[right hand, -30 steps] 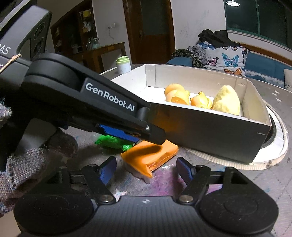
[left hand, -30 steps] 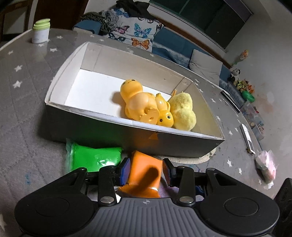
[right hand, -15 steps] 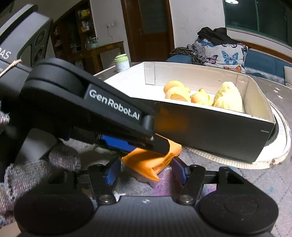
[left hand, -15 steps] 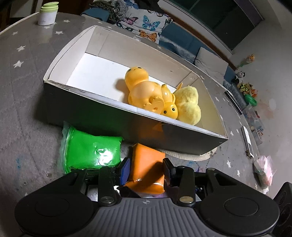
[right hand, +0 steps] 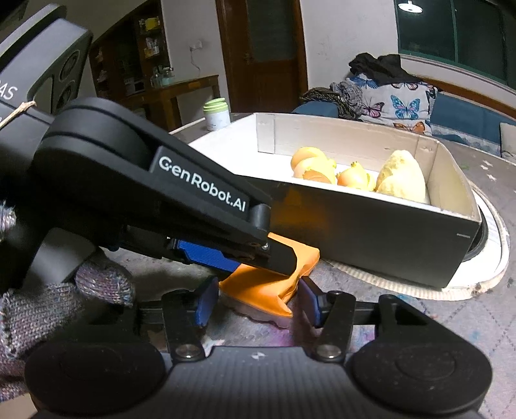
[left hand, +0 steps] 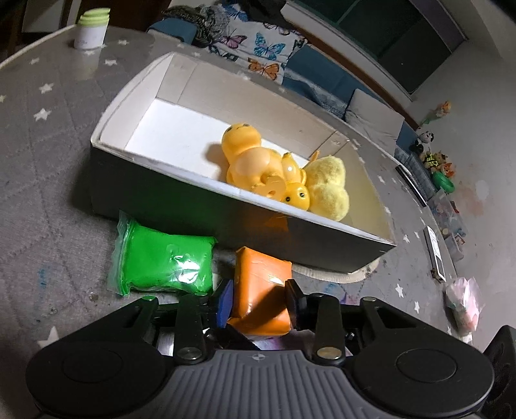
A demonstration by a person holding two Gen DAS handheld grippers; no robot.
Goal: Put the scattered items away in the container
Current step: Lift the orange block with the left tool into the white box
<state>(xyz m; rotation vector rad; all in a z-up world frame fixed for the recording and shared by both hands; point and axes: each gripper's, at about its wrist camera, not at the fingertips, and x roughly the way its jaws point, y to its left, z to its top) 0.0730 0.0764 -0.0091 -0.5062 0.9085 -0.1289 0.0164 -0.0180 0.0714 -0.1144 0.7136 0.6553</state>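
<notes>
An orange clay packet [left hand: 261,287] sits between the pads of my left gripper [left hand: 259,298], which is shut on it just in front of the black box [left hand: 193,206]. My right gripper [right hand: 258,299] has closed in on the same orange packet [right hand: 258,290] from the other side, its pads at the packet's edges. The left gripper's body [right hand: 145,193] crosses the right wrist view. A green clay packet [left hand: 164,261] lies on the table left of the orange one. The box [right hand: 371,232] holds yellow duck toys [left hand: 258,167] and a yellow plush [left hand: 329,183].
A white jar with a green lid [left hand: 90,27] stands at the table's far left. A pink bag [left hand: 464,303] and a flat strip [left hand: 433,248] lie to the right. A round mat [right hand: 493,258] sits under the box. A sofa with butterfly cushions [right hand: 403,103] is behind.
The left gripper has lifted with the orange packet, so more of the box interior and green packet show. The right gripper's jaws have narrowed onto the packet.
</notes>
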